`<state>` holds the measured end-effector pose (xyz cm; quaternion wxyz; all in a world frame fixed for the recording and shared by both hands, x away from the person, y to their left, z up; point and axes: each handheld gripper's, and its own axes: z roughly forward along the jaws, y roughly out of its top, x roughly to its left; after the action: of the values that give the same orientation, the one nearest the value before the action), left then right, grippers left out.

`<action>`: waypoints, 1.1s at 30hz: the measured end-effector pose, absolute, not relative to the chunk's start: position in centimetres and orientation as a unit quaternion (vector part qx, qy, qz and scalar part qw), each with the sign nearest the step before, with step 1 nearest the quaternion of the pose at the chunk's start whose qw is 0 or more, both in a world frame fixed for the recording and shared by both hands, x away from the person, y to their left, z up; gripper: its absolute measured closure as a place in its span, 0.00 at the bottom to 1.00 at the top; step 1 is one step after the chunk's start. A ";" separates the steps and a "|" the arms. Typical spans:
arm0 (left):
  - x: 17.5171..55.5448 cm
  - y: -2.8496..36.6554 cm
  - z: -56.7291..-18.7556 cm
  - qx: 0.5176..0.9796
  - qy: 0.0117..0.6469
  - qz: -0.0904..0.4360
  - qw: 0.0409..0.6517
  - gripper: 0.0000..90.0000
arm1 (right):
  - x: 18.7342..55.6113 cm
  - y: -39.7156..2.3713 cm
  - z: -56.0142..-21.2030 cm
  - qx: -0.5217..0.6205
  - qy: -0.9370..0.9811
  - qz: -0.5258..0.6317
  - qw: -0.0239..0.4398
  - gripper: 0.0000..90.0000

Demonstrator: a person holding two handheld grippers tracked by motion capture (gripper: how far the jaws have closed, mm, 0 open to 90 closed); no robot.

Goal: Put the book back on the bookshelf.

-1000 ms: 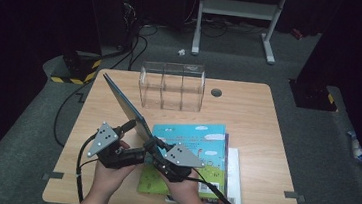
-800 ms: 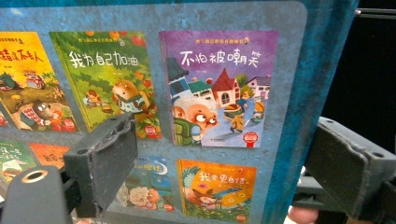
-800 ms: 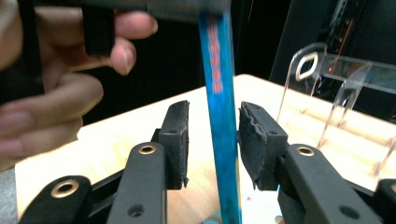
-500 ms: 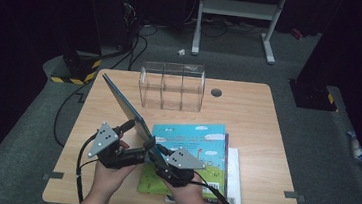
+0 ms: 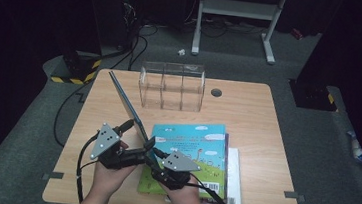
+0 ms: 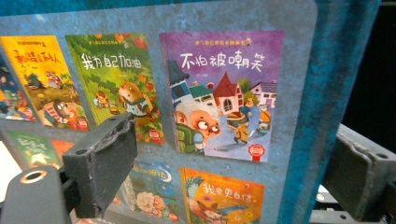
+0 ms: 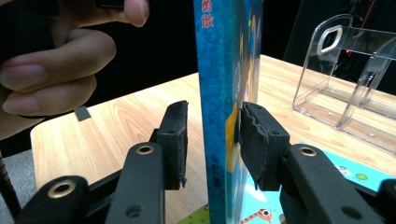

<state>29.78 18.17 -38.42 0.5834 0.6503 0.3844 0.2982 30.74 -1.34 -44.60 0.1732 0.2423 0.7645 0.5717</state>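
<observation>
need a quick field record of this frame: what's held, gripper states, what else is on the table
upright book: picture book, tilted on edge near the table's left side, back cover towards the left gripper
left gripper: jaws wide, open in front of the back cover
right gripper: astride the book's edge; jaws just been opening, one pad touching, the other apart
book stack: lying flat, front centre
clear divider rack: empty, at the back
table: wooden
</observation>
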 end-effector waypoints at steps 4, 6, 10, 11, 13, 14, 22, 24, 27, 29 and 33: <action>29.5 17.8 -38.6 0.651 0.387 0.315 0.572 0.13 | 30.6 -1.2 -44.7 0.243 0.768 0.569 0.165 0.67; 29.5 17.8 -38.6 0.655 0.386 0.315 0.568 0.14 | 30.5 -1.2 -44.7 0.244 0.769 0.569 0.160 0.65; 29.5 17.9 -38.6 0.657 0.382 0.315 0.568 0.14 | 30.3 -2.2 -44.5 0.248 0.766 0.576 0.138 0.58; 29.5 18.0 -38.6 0.658 0.380 0.316 0.568 0.14 | 30.3 -2.2 -44.5 0.248 0.766 0.576 0.138 0.58; 29.4 18.0 -38.6 0.660 0.380 0.316 0.566 0.14 | 30.1 -3.1 -44.4 0.250 0.768 0.575 0.129 0.56; 29.4 18.1 -38.6 0.661 0.379 0.316 0.565 0.14 | 29.9 -3.7 -44.4 0.252 0.767 0.575 0.130 0.55; 29.2 18.5 -38.6 0.663 0.380 0.314 0.563 0.17 | 30.2 -13.0 -43.7 0.313 0.726 0.562 0.243 0.54; 29.1 18.6 -38.7 0.664 0.380 0.316 0.561 0.17 | 30.7 -15.5 -43.9 0.338 0.713 0.548 0.278 0.54; 28.9 18.7 -38.8 0.661 0.382 0.314 0.565 0.18 | 30.9 -17.8 -44.3 0.358 0.702 0.531 0.311 0.54; 28.8 18.8 -38.9 0.659 0.383 0.314 0.566 0.19 | 31.0 -20.0 -44.9 0.381 0.687 0.522 0.330 0.54; 28.6 18.9 -38.8 0.662 0.380 0.319 0.562 0.22 | 30.4 -23.5 -46.8 0.419 0.658 0.519 0.350 0.56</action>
<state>28.65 18.88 -38.80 0.5619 0.6619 0.3805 0.3186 30.38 -23.45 -46.83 0.3502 0.4187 0.6580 0.5187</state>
